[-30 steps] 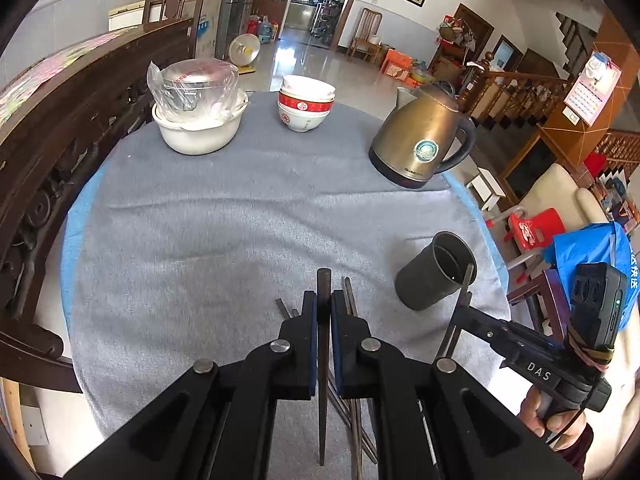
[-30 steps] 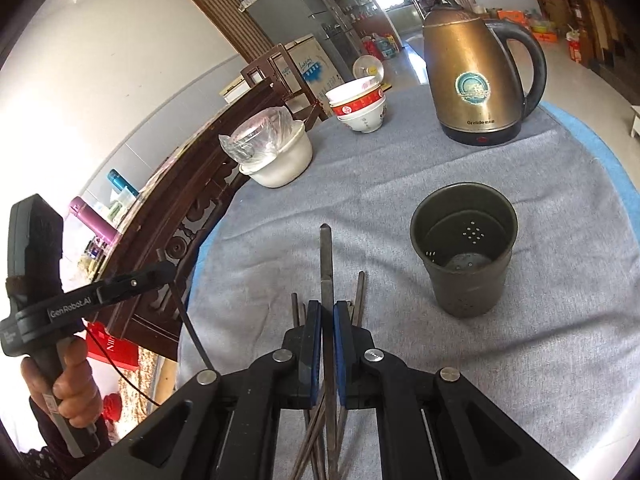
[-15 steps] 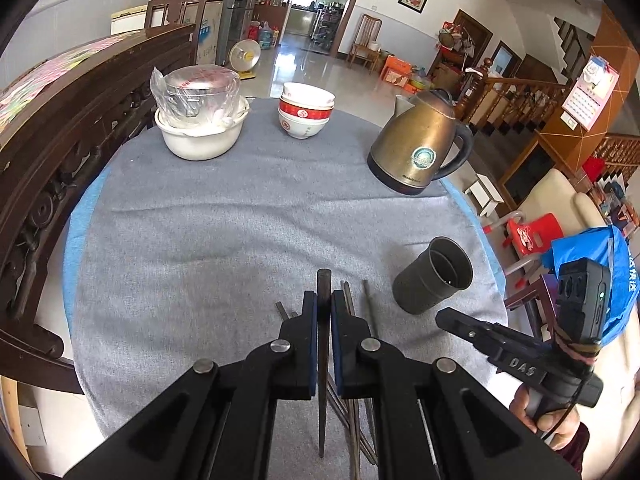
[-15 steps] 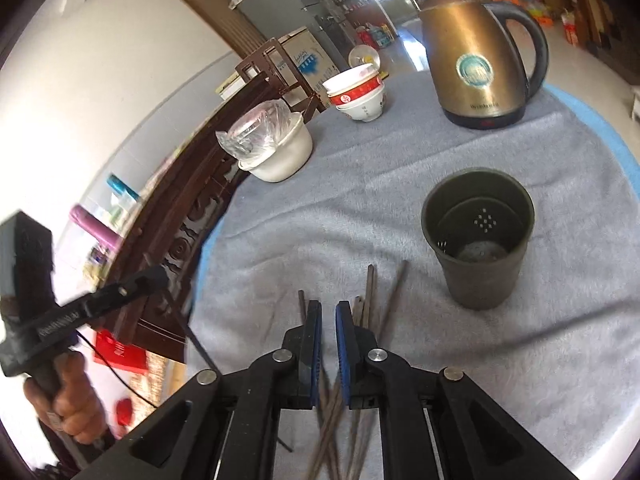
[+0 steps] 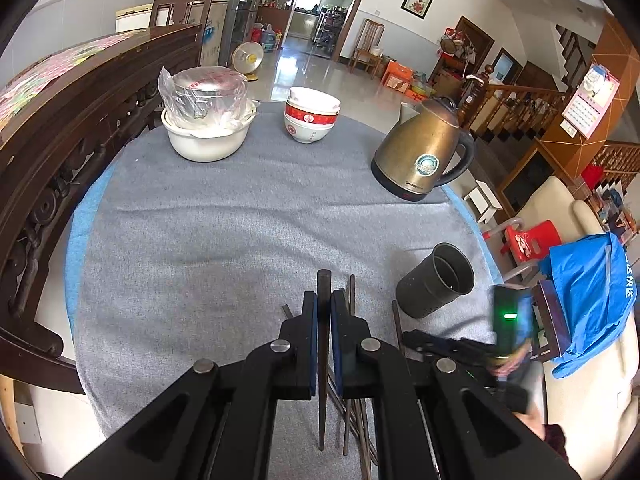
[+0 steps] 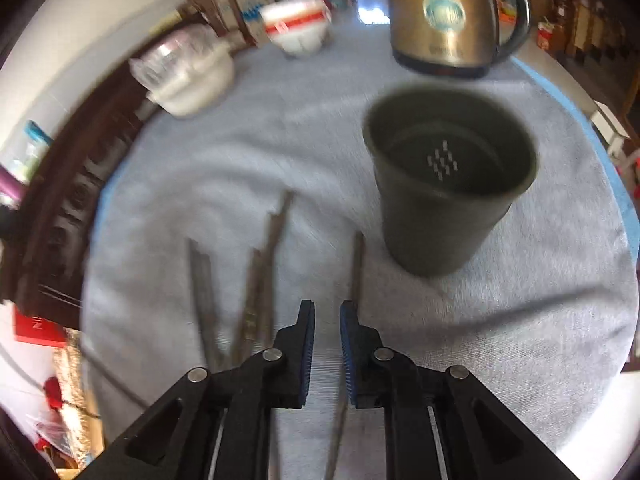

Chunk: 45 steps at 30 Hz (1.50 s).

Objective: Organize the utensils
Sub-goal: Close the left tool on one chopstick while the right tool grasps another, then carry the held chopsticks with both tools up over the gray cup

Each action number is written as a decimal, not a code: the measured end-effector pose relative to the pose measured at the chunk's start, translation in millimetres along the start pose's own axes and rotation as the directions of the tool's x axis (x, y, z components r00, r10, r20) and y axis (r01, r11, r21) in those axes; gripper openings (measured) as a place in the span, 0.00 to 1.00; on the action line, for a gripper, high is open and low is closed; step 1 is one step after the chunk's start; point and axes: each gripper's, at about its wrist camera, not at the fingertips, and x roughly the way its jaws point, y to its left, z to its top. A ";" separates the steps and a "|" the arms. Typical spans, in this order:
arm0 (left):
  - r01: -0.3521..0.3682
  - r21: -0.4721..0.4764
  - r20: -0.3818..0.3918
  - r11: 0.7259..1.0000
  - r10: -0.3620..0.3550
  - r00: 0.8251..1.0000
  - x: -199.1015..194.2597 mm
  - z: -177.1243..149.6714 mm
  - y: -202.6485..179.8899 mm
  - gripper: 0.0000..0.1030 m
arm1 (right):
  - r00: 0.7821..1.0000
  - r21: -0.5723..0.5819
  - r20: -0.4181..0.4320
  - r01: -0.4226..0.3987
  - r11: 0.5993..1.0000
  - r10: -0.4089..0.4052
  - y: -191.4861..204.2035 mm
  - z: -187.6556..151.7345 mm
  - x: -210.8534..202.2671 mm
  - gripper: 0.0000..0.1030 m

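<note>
1. Since a second ago, the right gripper (image 6: 324, 316) has let go of its chopstick and dropped low near the loose chopsticks (image 6: 256, 280) on the gray cloth (image 6: 280, 140). Its jaws now stand a little apart with nothing between them.
2. Nothing much has changed for the left gripper (image 5: 323, 300). It still pinches one dark chopstick (image 5: 323, 352) tight between its two fingers, and the stick pokes out past the tips.
3. One dark cup (image 6: 448, 176) stands upright on the cloth, just to the right of the loose chopsticks. It has little holes in its bottom and nothing inside.
4. One thin chopstick (image 6: 356, 268) lies by itself close to the cup, just ahead of the right gripper. About four or five more lie in a bunch to the left, but the blur makes them hard to count.
5. At the far side of the table there is one gold kettle (image 5: 424, 156), one stack of red and white bowls (image 5: 310, 120), and one big white bowl (image 5: 208, 136) with a bagged pot in it.
6. Only the right camera looks down into the cup and sees the holes.
7. Only the left camera shows the held chopstick, and the right gripper's handle (image 5: 510, 316) with a small green light, low beside the cup (image 5: 436, 286).
</note>
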 end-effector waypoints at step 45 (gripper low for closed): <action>0.149 0.232 0.282 0.961 -0.213 0.935 -35.7 97.9 -155.9 0.06 | 0.607 0.098 0.791 -0.011 0.995 -0.071 -24.0 28.7 -218.8 0.06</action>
